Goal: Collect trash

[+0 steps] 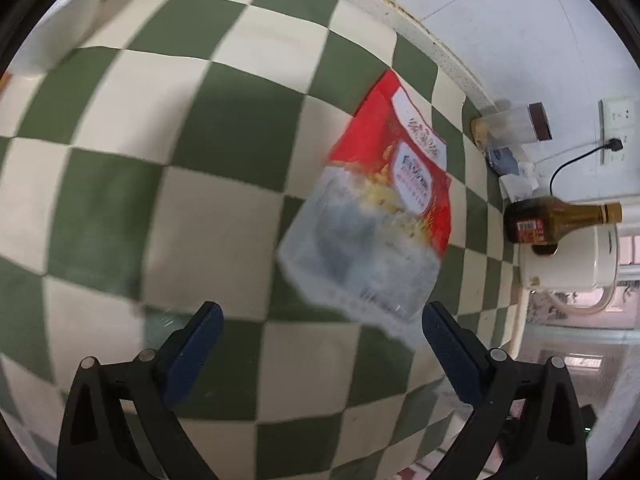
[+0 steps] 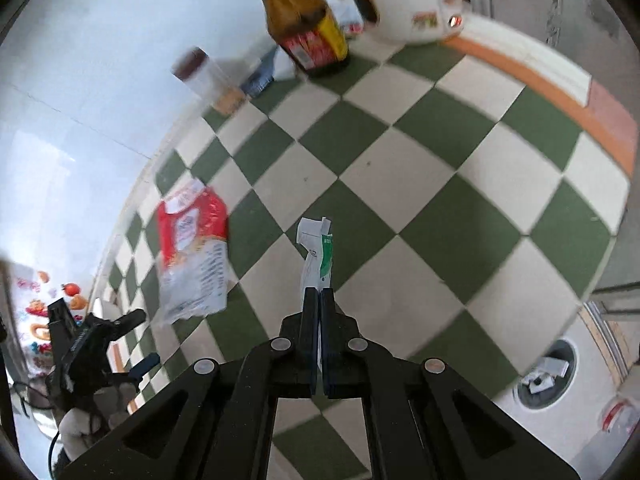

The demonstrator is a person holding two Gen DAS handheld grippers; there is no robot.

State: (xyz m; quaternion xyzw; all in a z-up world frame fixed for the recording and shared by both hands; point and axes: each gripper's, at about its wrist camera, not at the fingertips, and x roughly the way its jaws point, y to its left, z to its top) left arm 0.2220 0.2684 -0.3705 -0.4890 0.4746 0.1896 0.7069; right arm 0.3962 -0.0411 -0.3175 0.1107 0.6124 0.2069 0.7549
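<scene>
A red and clear plastic snack bag (image 1: pixel 376 204) lies on the green and cream checked tablecloth (image 1: pixel 160 160). My left gripper (image 1: pixel 320 316) is open just short of the bag's near clear end. The bag also shows in the right wrist view (image 2: pixel 192 256), with the left gripper (image 2: pixel 136 340) beside it at the lower left. My right gripper (image 2: pixel 319 294) is shut on a thin white and green wrapper (image 2: pixel 318 252) and holds it upright above the cloth.
A brown sauce bottle (image 2: pixel 304 24), a white kettle (image 2: pixel 404 4) and a clear jar with a brown lid (image 2: pixel 208 76) stand by the wall. A white bin holding scraps (image 2: pixel 546 372) sits below the table edge at lower right.
</scene>
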